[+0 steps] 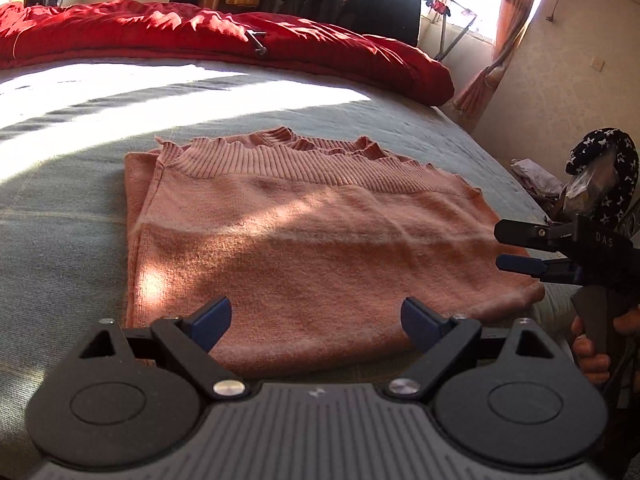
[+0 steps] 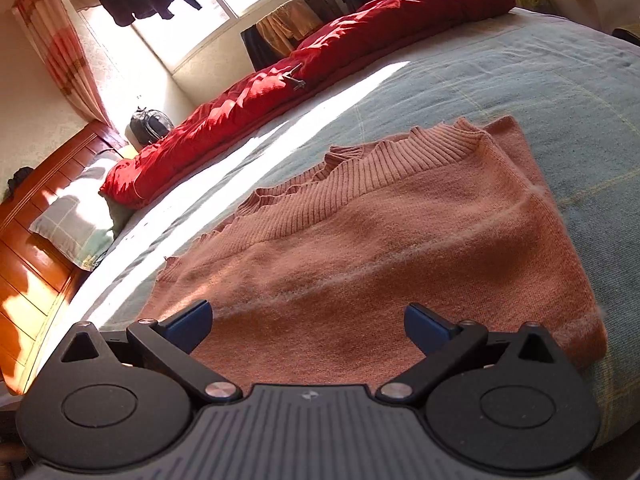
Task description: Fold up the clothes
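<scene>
A pink sweater (image 1: 304,240) lies folded flat on the grey bed (image 1: 60,208). The left gripper (image 1: 318,318) and the right gripper (image 2: 308,322) hover over its near edge, jaws spread wide, holding nothing. A red quilt (image 1: 200,40) lies beyond.
</scene>
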Motion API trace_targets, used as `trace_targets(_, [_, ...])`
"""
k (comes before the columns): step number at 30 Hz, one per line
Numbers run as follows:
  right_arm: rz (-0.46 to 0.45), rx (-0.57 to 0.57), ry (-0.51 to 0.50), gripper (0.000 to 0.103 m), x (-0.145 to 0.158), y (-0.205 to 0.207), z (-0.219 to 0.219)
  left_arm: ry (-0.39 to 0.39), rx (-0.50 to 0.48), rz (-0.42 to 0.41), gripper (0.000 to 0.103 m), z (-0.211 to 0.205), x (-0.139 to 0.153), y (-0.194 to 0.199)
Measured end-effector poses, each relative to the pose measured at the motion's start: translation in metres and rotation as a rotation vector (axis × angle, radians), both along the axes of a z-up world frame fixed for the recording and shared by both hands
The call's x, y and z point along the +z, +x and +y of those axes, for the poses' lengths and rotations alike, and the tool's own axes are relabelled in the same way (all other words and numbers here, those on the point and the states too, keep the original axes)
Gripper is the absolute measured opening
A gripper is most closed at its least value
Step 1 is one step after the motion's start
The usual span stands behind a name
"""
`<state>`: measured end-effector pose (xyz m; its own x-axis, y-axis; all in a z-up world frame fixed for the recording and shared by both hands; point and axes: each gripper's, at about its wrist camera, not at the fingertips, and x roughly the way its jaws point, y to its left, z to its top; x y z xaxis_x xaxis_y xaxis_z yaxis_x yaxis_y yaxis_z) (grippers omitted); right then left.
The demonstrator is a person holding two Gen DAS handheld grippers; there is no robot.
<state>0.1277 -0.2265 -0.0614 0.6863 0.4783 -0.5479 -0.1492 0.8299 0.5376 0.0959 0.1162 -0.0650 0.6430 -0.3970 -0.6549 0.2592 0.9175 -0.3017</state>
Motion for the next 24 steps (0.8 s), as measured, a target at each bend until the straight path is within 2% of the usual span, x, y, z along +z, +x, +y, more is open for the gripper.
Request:
trace_targets(3, [0.021,0.035,0.024,0.103,-0.003,-0.001,0.005,-0.003,0.025,0.032,0.092,-0.005,-0.014,0.005])
trace_targets(5, [0.058,0.020,0.023,0.103,-0.011,-0.003,-0.001,0.007,0.041,0.070,0.092,-0.003,-0.026,0.005])
trace_targets(8, [0.110,-0.031,0.032,0.103,-0.024,-0.007,-0.021,-0.016,0.056,0.064,0.092,0.002,-0.025,-0.001])
trace_targets(10, [0.121,-0.060,0.115,0.103,-0.024,-0.012,-0.041,-0.022,0.084,0.051,0.092,0.005,-0.019,-0.003])
trace_targets(12, [0.083,-0.107,0.179,0.103,-0.017,-0.017,-0.064,-0.012,0.128,0.031,0.092,0.006,-0.012,-0.004])
trace_targets(15, [0.024,-0.152,0.163,0.103,-0.008,-0.018,-0.083,0.013,0.137,-0.003,0.092,-0.001,-0.008,-0.006])
trace_targets(18, [0.040,-0.187,0.133,0.103,-0.011,-0.013,-0.090,0.007,0.104,0.002,0.092,-0.006,-0.011,-0.007])
trace_targets(20, [0.087,-0.235,0.100,0.103,-0.021,-0.011,-0.092,0.009,0.097,0.018,0.092,-0.007,-0.016,-0.007])
trace_targets(24, [0.101,-0.269,0.129,0.103,-0.029,-0.017,-0.097,0.012,0.092,0.025,0.092,-0.004,-0.020,-0.010])
